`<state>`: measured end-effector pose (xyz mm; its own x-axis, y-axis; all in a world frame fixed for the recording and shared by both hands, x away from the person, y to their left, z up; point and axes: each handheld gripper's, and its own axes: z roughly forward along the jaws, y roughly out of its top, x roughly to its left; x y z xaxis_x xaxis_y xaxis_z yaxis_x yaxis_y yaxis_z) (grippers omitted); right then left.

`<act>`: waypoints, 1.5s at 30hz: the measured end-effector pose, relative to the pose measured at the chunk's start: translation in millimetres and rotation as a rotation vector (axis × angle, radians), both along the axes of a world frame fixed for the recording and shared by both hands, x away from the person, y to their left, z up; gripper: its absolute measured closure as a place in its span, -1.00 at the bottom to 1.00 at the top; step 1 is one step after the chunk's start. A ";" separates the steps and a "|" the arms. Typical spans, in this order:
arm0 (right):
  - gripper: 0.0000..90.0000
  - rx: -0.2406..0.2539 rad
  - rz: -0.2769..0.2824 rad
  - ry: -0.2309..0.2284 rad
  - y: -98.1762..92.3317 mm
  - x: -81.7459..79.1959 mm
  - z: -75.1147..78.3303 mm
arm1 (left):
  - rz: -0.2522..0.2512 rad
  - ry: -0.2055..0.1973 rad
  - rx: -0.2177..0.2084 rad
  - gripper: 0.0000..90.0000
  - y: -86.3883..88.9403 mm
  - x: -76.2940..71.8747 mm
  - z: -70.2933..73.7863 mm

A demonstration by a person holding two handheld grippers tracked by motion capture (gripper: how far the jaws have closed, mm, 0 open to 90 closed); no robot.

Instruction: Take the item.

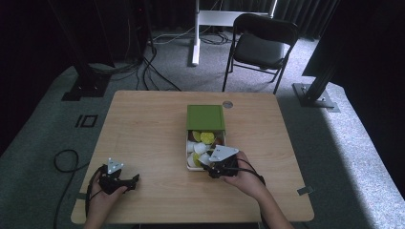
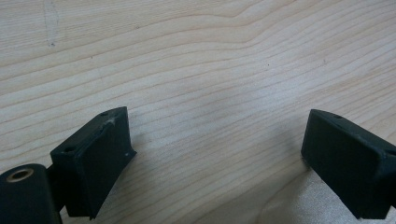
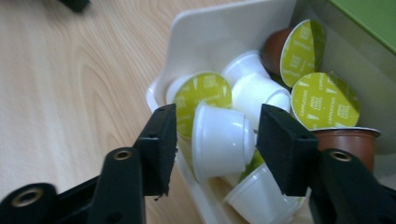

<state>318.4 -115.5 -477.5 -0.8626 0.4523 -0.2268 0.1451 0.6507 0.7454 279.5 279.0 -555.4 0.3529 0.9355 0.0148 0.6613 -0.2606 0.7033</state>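
1. Light wooden table: the high view takes in its whole top; the left gripper view gives its bare grain alone.
2. Green cardboard sleeve with a white plastic tray drawn out towards the person; the right gripper view reveals the tray's contents, green-foiled coffee capsules.
3. Right gripper, at the tray's near end: jaws either side of a white plastic capsule lying on its side in the tray, narrow gaps at each pad, not gripping.
4. Left gripper, low over the table's near left corner: jaws wide apart, holding nothing.
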 end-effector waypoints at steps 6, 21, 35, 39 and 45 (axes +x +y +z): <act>0.13 -0.045 -0.029 -0.004 7.2 0.8 -4.7 | 0.000 0.000 0.000 -0.79 0.0 0.0 0.0; 0.12 -0.175 -0.090 -0.028 23.7 2.3 -11.5 | 0.000 0.000 0.000 -0.79 0.0 0.0 0.0; 0.18 -0.223 -0.139 -0.024 35.0 10.7 -20.8 | 0.000 0.000 0.000 -0.79 0.0 0.0 0.0; 0.23 -0.214 -0.131 -0.026 33.9 10.1 -18.5 | 0.000 0.000 0.000 -0.79 0.0 0.0 0.0; 0.24 -0.116 -0.139 0.014 28.9 9.6 -10.9 | 0.001 -0.001 -0.001 -0.79 0.0 0.0 0.0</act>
